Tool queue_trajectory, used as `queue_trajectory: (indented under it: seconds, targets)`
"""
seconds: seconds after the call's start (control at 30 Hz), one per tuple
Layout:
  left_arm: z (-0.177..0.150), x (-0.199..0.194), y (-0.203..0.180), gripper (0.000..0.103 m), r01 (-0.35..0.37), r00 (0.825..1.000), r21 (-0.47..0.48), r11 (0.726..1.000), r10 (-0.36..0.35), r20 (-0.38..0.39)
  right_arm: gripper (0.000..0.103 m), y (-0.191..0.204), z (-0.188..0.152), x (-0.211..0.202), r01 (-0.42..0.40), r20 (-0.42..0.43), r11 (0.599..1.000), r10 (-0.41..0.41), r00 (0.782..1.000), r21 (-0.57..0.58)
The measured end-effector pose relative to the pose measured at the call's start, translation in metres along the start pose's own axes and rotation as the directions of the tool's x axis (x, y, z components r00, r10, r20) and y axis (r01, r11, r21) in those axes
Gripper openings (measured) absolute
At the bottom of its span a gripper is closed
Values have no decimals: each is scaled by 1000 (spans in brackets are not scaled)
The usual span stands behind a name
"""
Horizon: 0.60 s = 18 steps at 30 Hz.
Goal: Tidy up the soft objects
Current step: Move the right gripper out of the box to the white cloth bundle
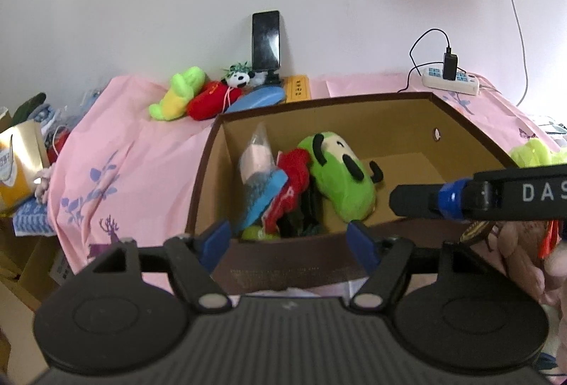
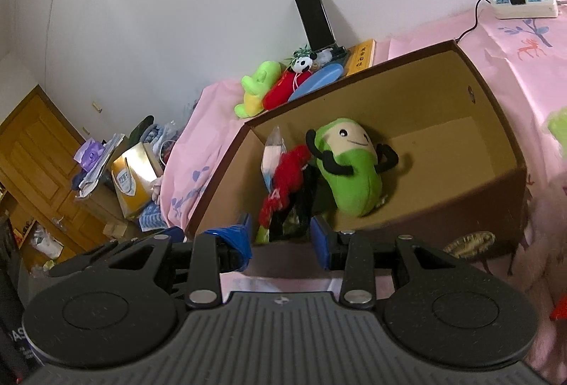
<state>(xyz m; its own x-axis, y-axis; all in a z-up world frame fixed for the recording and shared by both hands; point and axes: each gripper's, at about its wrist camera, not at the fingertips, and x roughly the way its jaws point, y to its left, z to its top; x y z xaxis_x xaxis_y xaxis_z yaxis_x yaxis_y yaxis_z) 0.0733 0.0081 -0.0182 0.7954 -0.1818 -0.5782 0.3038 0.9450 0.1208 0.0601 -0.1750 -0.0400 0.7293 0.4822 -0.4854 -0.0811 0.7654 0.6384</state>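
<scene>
Left wrist view: left gripper (image 1: pixel 288 239) jaws wide and empty, hanging just over the near rim of the brown cardboard box (image 1: pixel 457 115). Remaining loose toys, the green-yellow plush (image 1: pixel 177 94) and red plush (image 1: pixel 209 100), lie beyond the box's far-left corner at the back edge of the pink-covered bed (image 1: pixel 117 144), long axes slanting toward the wall. Left hand looks nearer. Right gripper (image 2: pixel 281 239) part-open, nothing between its pads, also at the near rim; green bean plush (image 2: pixel 354 169) already inside.

Both wrist cameras are looking down along their fingers, close over the same open cardboard box (image 1: pixel 389 123).
</scene>
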Motion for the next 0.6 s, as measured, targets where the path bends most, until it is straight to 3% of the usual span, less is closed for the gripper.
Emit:
queue_trajectory:
  seconds: [0.6]
  targets:
    - [-29,-9,-1,75,-8,998,-29,1000,6,-60,21,2,-38,-7,68,-63,997,-70,996,-22]
